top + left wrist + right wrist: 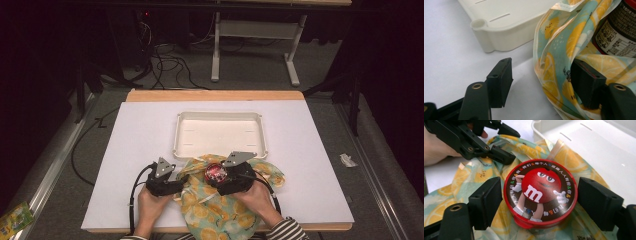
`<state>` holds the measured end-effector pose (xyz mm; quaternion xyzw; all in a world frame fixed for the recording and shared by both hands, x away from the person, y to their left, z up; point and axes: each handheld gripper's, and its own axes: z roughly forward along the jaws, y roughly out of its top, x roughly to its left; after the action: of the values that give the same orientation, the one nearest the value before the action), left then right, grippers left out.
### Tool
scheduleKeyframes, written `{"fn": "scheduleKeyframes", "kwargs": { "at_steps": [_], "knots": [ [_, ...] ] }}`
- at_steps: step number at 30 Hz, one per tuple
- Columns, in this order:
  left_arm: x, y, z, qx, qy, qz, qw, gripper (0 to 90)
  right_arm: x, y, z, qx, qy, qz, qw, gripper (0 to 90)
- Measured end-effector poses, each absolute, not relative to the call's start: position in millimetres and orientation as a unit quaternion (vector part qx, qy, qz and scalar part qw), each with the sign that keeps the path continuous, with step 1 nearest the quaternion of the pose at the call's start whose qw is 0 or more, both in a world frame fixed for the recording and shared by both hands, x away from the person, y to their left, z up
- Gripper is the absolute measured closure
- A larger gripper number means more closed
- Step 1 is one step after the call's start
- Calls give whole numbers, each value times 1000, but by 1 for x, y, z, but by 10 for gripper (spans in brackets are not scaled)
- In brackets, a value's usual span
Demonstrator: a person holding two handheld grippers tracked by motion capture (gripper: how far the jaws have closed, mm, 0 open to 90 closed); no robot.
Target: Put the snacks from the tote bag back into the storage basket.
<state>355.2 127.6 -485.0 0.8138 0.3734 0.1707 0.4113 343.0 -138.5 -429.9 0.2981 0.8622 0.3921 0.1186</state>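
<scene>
Here, both tongs gape: right tongs (pixel 539 200) flank the "m"-lidded candy jar (pixel 540 192), touching nothing.

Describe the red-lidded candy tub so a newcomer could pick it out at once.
Start at the white tray on the white table; at its near edge lies a lemon-print cloth bag. The candy tub stands in the bag's folds, between the right gripper's open jaws. It alone has a round red lid with a cartoon candy figure.

White tabletop (pixel 140 150) with wooden far edge. Resting directly on it: empty cream tray (pixel 220 134) (far centre) and lemon-print bag (pixel 215 207), nearer, touching the tray's front rim.
</scene>
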Motion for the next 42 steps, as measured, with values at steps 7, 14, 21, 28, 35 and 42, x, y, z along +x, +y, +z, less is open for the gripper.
{"fn": "scheduleKeyframes", "kwargs": {
  "at_steps": [7,14,21,28,35,42],
  "knots": [
    [355,127,-485,814,373,170,411,363,349,-133,-437,304,867,378,117,196],
    [355,127,-485,814,373,172,410,363,352,-130,-443,297,871,377,109,199],
    [355,127,-485,815,373,171,409,364,349,-128,-447,290,869,383,122,259],
    [355,127,-485,815,374,172,409,363,346,-131,-447,295,865,386,131,261],
    [355,127,-485,815,373,172,408,364,341,-139,-442,305,859,388,137,263],
    [355,127,-485,816,372,172,409,363,338,-147,-433,313,854,389,149,264]
  ]
}}
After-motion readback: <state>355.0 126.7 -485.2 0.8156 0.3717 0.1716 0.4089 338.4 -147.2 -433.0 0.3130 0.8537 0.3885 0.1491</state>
